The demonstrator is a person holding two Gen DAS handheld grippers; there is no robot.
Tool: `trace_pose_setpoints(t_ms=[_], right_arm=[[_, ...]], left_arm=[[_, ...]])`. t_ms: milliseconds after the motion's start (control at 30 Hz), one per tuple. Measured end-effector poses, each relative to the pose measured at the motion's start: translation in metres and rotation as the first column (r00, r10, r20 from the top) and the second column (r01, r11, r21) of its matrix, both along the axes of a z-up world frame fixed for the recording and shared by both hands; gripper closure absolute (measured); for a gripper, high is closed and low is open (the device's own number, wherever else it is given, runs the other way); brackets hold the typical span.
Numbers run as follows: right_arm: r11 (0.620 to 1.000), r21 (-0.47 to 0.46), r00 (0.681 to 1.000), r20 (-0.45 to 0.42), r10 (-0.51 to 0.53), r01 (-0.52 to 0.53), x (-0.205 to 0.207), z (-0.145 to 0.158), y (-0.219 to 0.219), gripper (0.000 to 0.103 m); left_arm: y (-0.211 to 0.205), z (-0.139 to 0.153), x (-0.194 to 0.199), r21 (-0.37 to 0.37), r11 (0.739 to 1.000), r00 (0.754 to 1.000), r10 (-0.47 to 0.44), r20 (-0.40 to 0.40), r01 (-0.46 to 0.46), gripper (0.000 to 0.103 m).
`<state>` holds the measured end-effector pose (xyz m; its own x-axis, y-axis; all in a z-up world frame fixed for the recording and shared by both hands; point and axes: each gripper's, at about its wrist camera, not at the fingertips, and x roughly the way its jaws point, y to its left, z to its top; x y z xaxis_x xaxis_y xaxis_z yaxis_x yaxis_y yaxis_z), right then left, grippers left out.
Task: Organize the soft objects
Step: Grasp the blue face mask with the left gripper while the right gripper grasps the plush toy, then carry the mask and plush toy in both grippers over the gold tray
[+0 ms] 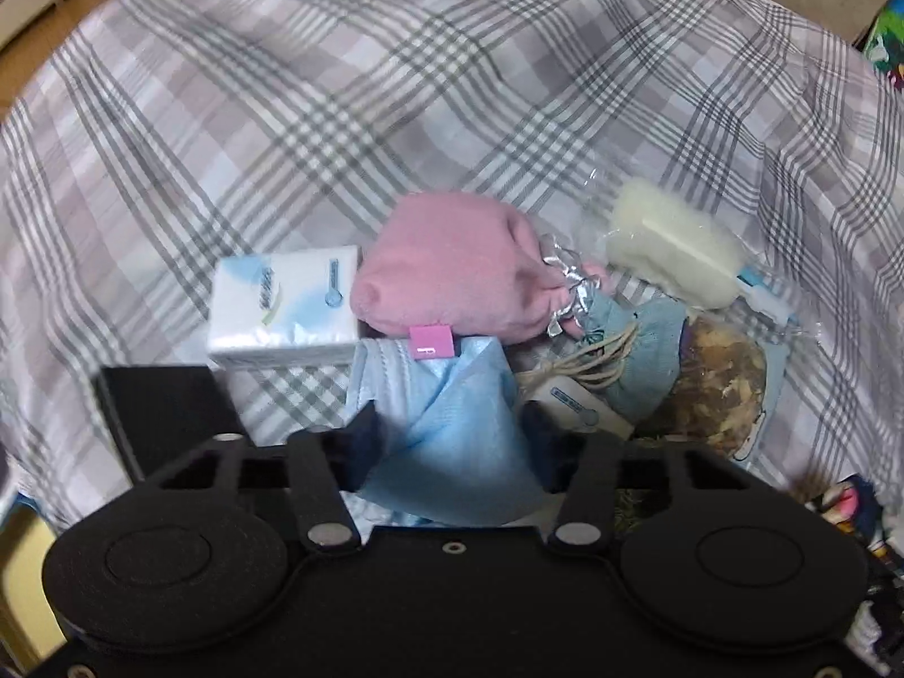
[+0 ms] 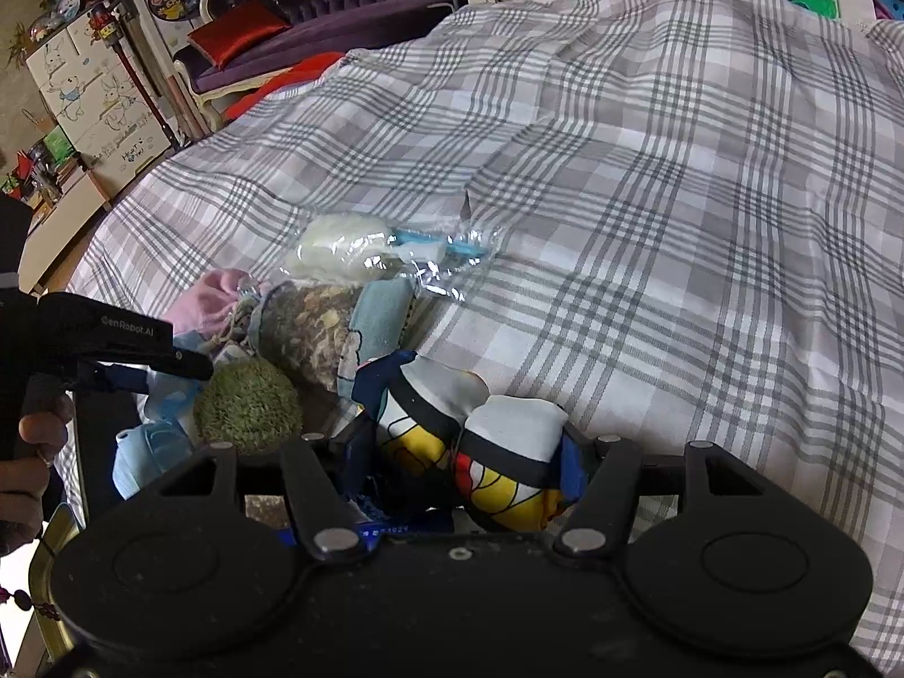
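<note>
A pile of soft things lies on the plaid bed sheet (image 1: 395, 85). My left gripper (image 1: 446, 424) points down into it, shut on a light blue cloth (image 1: 452, 429) that bunches between its fingers. Just beyond lie a white tissue pack (image 1: 288, 311), a pink pouch (image 1: 446, 277), a cream sponge in clear wrap (image 1: 672, 248) and a brown patterned pouch (image 1: 717, 378). My right gripper (image 2: 463, 452) is shut on a colourful cloth (image 2: 508, 452) of white, yellow, black and blue. A green fuzzy ball (image 2: 248, 407) sits to its left, beside the left gripper (image 2: 141, 361).
A black flat object (image 1: 164, 407) and a gold-rimmed tin (image 2: 51, 542) sit at the bed's near left edge. A person's hand (image 2: 34, 435) holds the left gripper. Beyond the bed stand a purple sofa (image 2: 316, 0) and a white cabinet (image 2: 85, 96). Open sheet stretches right (image 2: 706, 198).
</note>
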<state>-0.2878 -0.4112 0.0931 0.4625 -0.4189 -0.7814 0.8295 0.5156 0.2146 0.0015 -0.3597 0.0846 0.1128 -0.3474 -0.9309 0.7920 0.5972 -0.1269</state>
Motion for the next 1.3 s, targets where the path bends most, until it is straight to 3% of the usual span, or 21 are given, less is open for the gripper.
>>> trace_pose_setpoints(t_ms=[400,700,1067,1300], right_arm=[[0.996,-0.063,0.998,0.006,-0.07,0.07,-0.037,0.036,0.014,0.041],[0.992,-0.066,0.995,0.003,-0.103,0.103,-0.067,0.046,0.036,0.041],[0.99,-0.039,0.989,-0.036,-0.14,0.139,-0.114,0.038,0.074,0.041],[0.997,-0.027,0.996,-0.044,-0.077,0.076,-0.12,0.034,0.12,0.041]], left_arm=[[0.028,0.052,-0.038,-0.097,0.993,0.997,-0.068,0.028,0.07,0.058],[0.048,0.08,-0.079,-0.149,0.979,0.991,-0.134,0.033,0.137,0.06],[0.091,0.09,-0.144,-0.183,0.954,0.969,-0.245,-0.008,0.24,0.06],[0.139,0.088,-0.163,-0.183,0.954,0.968,-0.248,-0.034,0.238,0.06]])
